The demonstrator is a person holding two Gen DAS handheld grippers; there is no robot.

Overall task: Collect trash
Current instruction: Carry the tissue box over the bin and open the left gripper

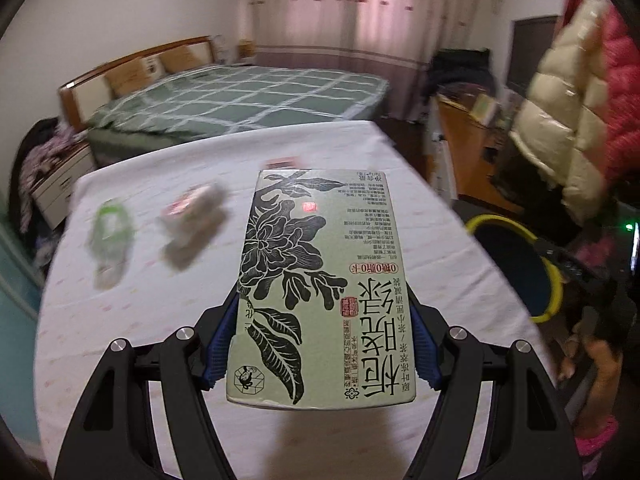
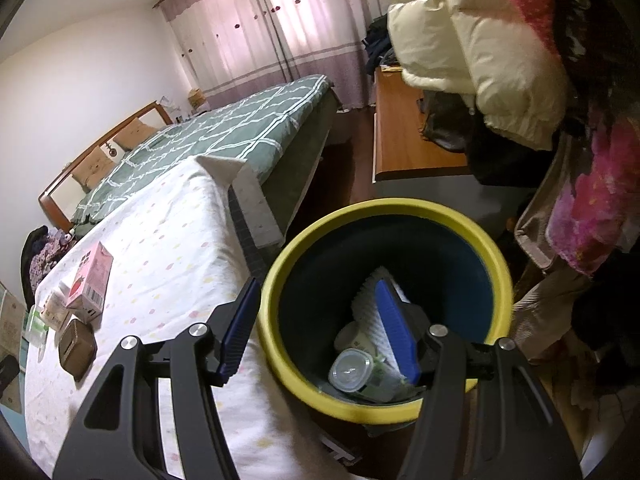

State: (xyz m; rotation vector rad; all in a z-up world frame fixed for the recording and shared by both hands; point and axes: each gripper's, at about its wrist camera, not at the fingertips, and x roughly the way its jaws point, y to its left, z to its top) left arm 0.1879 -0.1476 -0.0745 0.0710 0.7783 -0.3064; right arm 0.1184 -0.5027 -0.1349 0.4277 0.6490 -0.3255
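Carton [image 1: 320, 280] sat clamped lengthwise between the blue pads [image 1: 219, 350] of the left hand-held gripper [image 1: 320, 344], lifted clear of the desk [image 1: 160, 312]. Pads pressed on both long sides near its near end; most of its length stuck out forward, unsupported. Judged: held by the narrow width so it can be tipped end-first into the bin [image 2: 384, 216].

Right hand-held gripper [image 2: 320, 332] stood partly open with nothing between its pads, poised over the bin's near rim, probably waiting. Bin, yellow-rimmed, stood just beside the desk edge, so drops stay short. It already held a clear lidded cup [image 2: 352, 370] and a white ridged piece [image 2: 374, 304].

Left on the desk: pink box [image 2: 90, 284], brown case [image 2: 77, 344], a pale packet [image 2: 52, 310] behind it.

Hard to read: in the left view two desk items [image 1: 112, 236] were smeared by motion blur, identity uncertain. Carton's underside and far end hidden. Bin bottom partly covered by the right pad. Person's sleeve [image 1: 560, 120] cut off at frame edge.
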